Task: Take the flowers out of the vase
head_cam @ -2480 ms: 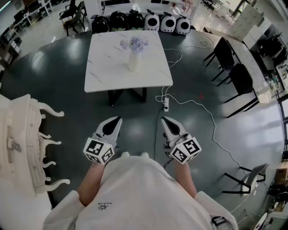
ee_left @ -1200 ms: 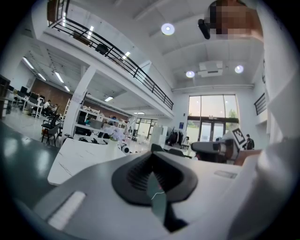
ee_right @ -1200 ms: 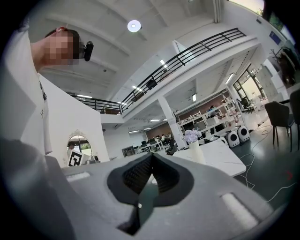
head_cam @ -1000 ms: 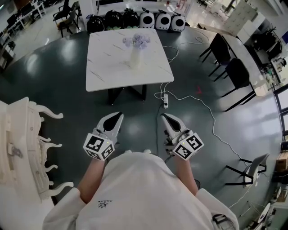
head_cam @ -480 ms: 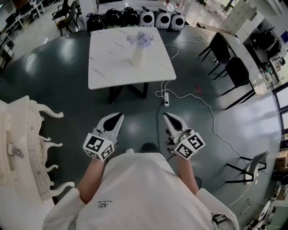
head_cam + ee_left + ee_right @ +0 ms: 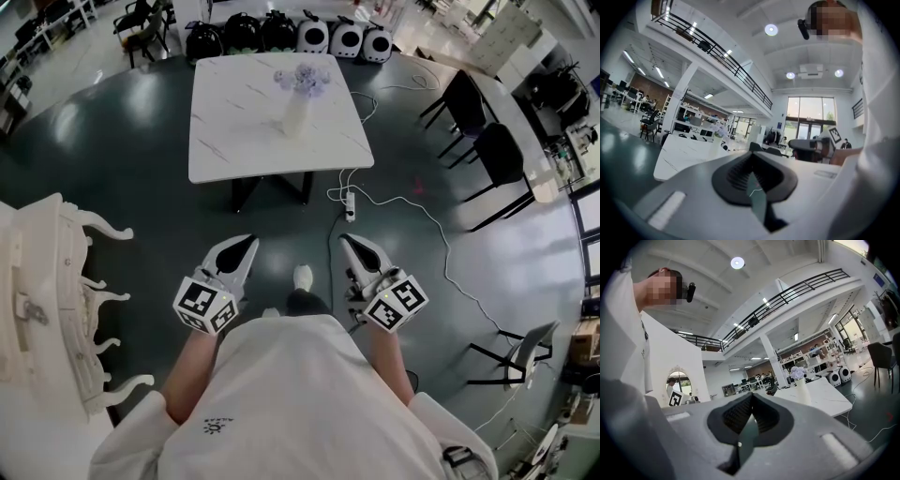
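Well short of the table (image 6: pixel 234 141)
Left gripper (image 6: pixel 246 243) and right gripper (image 6: pixel 346 242) were pressed closed, empty (vase (image 6: pixel 296 114) with flowers (image 6: pixel 305 79) out of reach).

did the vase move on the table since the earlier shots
No. The vase keeps its spot on the table, just right of its middle; only the camera shifted.

We see a dark, glossy floor (image 6: pixel 112 159) with a white marble-topped bench (image 6: pixel 234 131) at upper centre. Black chairs (image 6: pixel 487 155) stand at the right, ornate white furniture (image 6: pixel 47 300) at the left edge, and a white cable (image 6: pixel 441 248) trails between. Overhead run a railed balcony (image 6: pixel 787 294) and round ceiling lights (image 6: pixel 737 262).
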A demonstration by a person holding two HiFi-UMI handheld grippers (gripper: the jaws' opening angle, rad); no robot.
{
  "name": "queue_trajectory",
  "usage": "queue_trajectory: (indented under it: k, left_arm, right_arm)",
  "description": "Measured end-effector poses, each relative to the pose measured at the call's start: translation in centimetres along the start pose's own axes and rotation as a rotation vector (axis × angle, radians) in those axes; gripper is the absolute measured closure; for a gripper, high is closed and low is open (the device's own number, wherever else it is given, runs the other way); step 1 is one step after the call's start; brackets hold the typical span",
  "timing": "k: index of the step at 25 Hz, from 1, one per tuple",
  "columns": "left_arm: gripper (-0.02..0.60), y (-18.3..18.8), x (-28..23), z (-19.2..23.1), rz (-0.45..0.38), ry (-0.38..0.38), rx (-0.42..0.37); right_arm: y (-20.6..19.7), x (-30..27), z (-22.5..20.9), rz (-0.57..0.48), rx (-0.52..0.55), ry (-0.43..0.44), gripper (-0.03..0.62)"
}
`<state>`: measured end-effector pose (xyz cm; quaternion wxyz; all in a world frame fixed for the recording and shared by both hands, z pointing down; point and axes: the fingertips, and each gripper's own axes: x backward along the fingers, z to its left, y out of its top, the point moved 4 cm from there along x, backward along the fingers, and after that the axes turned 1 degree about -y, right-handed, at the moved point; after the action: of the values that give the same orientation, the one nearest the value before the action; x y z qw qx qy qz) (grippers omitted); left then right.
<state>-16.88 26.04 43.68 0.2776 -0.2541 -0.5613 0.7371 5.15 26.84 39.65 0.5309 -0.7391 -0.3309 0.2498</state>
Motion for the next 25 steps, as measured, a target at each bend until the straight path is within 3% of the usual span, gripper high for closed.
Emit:
queue_trajectory:
  k: [25]
  left_arm:
    - [0.594,2.2,-8.5,5.7,-0.001,0.049,-0.033]
  right_arm:
    - [2.1,-7.1,-8.3,0.004,-0.011,0.045,0.594]
